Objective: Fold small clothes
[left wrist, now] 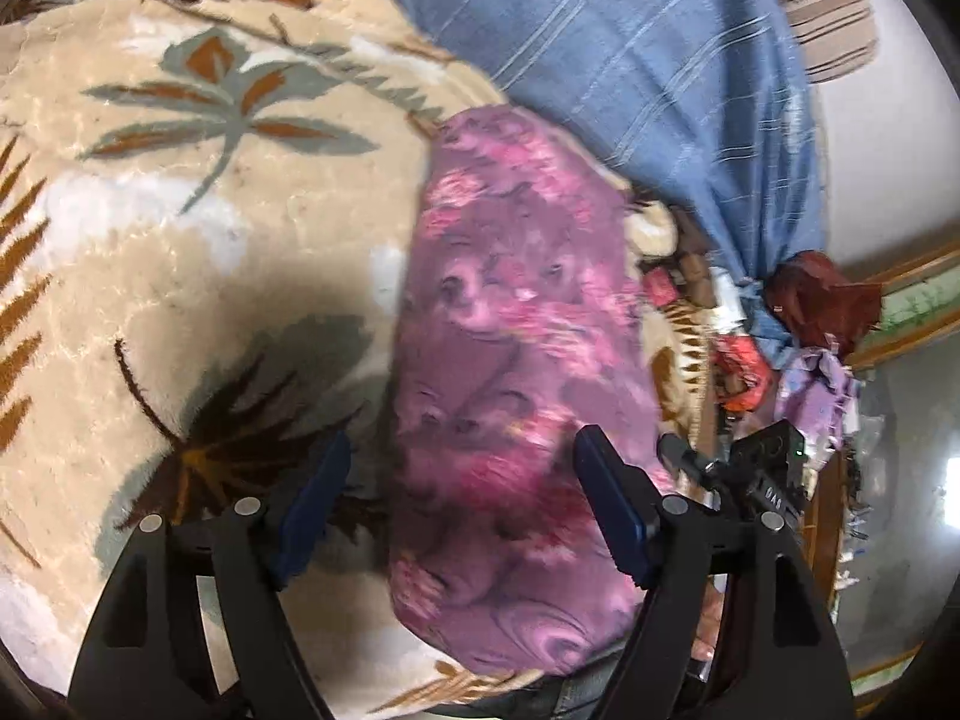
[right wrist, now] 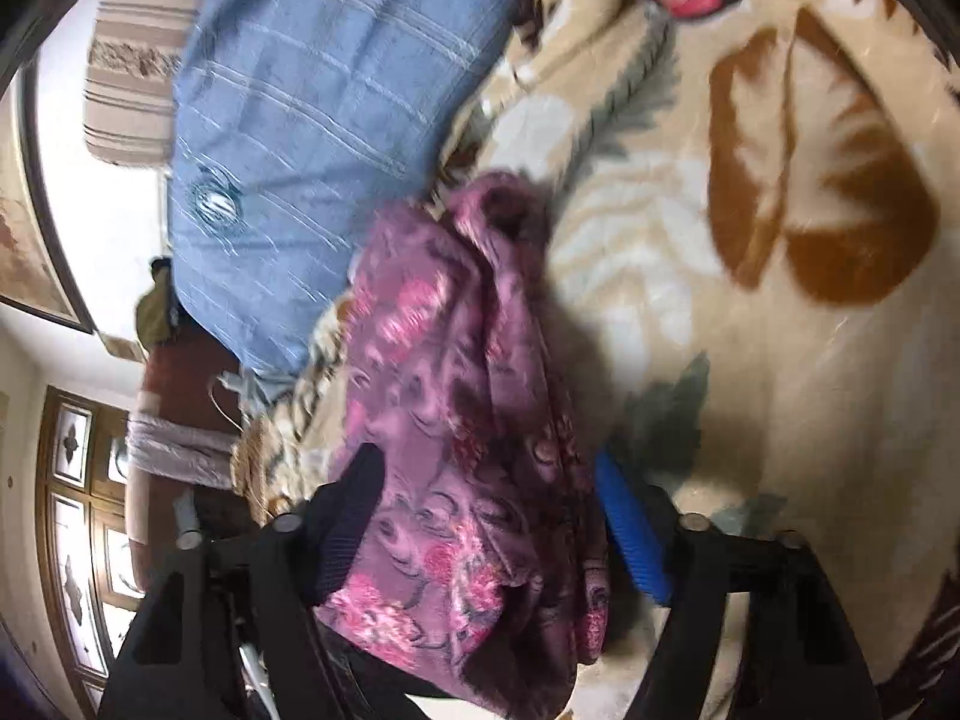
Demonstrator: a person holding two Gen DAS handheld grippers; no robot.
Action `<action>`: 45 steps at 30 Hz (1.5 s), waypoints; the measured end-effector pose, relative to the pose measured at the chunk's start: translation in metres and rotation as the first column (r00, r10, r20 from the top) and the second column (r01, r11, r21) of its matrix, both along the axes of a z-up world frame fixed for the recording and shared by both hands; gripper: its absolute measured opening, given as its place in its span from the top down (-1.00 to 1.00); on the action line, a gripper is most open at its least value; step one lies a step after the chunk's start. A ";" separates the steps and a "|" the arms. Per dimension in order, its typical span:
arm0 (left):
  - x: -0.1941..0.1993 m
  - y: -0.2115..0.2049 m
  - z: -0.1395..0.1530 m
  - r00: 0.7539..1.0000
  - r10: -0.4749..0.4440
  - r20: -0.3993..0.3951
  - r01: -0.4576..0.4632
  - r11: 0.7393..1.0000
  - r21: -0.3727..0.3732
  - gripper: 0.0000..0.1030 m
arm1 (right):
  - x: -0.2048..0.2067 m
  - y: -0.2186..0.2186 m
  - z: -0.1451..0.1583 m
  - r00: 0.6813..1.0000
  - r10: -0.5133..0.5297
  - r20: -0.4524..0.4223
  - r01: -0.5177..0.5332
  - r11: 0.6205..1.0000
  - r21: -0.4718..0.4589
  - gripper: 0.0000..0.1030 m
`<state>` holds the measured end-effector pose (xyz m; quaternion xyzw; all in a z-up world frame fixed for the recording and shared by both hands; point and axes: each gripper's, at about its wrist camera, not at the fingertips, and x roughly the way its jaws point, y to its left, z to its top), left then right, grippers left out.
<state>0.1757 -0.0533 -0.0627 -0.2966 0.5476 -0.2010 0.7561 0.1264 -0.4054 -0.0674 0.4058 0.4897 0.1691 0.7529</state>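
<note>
A purple and pink floral garment (left wrist: 510,384) lies in a long folded strip on a beige leaf-patterned blanket (left wrist: 198,228). My left gripper (left wrist: 462,474) is open, its blue fingers (left wrist: 612,504) on either side of the strip's near end, above it. The other gripper shows at the right edge (left wrist: 762,468). In the right wrist view the same garment (right wrist: 462,420) runs between the fingers of my right gripper (right wrist: 486,516), which is open; the cloth bunches over the left finger (right wrist: 354,516). I cannot tell whether the pads touch the cloth.
A blue striped pillow (left wrist: 630,60) lies beyond the garment; it also shows in the right wrist view (right wrist: 300,138). Small red and lilac items (left wrist: 804,360) sit at the bed's edge. A wooden window frame (right wrist: 78,528) is at the left.
</note>
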 end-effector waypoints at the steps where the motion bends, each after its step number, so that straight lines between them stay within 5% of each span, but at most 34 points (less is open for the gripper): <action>1: 0.002 0.000 -0.009 0.999 -0.003 -0.034 0.002 1.000 -0.022 -0.61 | 0.002 0.003 -0.005 1.000 0.007 -0.028 -0.008 1.000 -0.016 -0.13; 5: -0.001 0.001 -0.028 0.994 0.004 -0.109 -0.024 0.983 -0.183 -0.61 | 0.009 0.011 -0.016 0.996 0.041 -0.079 -0.043 0.998 -0.034 0.07; 10: -0.015 -0.018 -0.036 0.996 -0.024 -0.091 0.005 0.980 -0.200 -0.66 | 0.013 0.008 -0.027 0.992 0.071 -0.101 -0.068 0.997 0.034 0.14; 13: -0.013 -0.022 -0.029 0.997 -0.018 -0.071 0.005 0.985 -0.173 -0.23 | 0.015 0.008 -0.032 0.991 0.072 -0.109 -0.065 0.996 0.059 0.16; 16: -0.014 -0.012 -0.015 0.997 -0.032 -0.071 0.018 0.981 -0.193 0.10 | 0.013 0.011 -0.028 0.993 0.076 -0.087 -0.077 0.997 -0.003 0.51; 20: -0.029 0.017 0.028 0.999 -0.027 0.035 0.032 0.988 -0.152 0.12 | 0.005 0.023 -0.002 0.994 0.107 0.011 -0.106 0.994 -0.020 0.65; 23: -0.036 0.058 0.054 0.995 0.010 0.100 0.005 0.989 -0.151 0.12 | -0.004 0.069 0.039 0.974 0.193 0.122 -0.179 0.977 -0.116 0.65; 27: -0.028 0.111 0.086 0.986 0.076 0.147 -0.053 0.986 -0.158 0.12 | 0.007 0.125 0.075 0.946 0.248 0.206 -0.225 0.966 -0.132 0.66; 32: -0.028 0.151 0.126 0.941 0.109 0.321 -0.071 0.989 -0.127 0.12 | 0.031 0.178 0.114 0.910 0.289 0.296 -0.252 0.955 -0.158 0.66; 35: -0.030 0.162 0.125 0.914 0.111 0.390 -0.067 0.990 -0.126 0.11 | 0.032 0.193 0.132 0.877 0.293 0.380 -0.243 0.954 -0.176 0.66; 37: -0.023 0.167 0.096 0.936 0.115 0.332 -0.077 0.989 -0.124 0.11 | 0.033 0.202 0.133 0.860 0.303 0.411 -0.233 0.949 -0.212 0.66; 41: -0.011 0.170 -0.002 0.990 0.122 0.069 -0.113 0.986 -0.126 0.11 | 0.048 0.217 0.062 0.915 0.331 0.230 -0.276 0.930 -0.242 0.66; 43: -0.015 0.172 -0.031 0.992 0.124 -0.030 -0.127 0.982 -0.139 0.02 | 0.051 0.220 0.015 0.935 0.338 0.110 -0.310 0.926 -0.216 0.66; 45: -0.021 0.180 -0.031 0.987 0.154 -0.045 -0.160 0.969 -0.187 -0.06 | 0.047 0.220 -0.016 0.940 0.336 0.051 -0.322 0.929 -0.181 0.63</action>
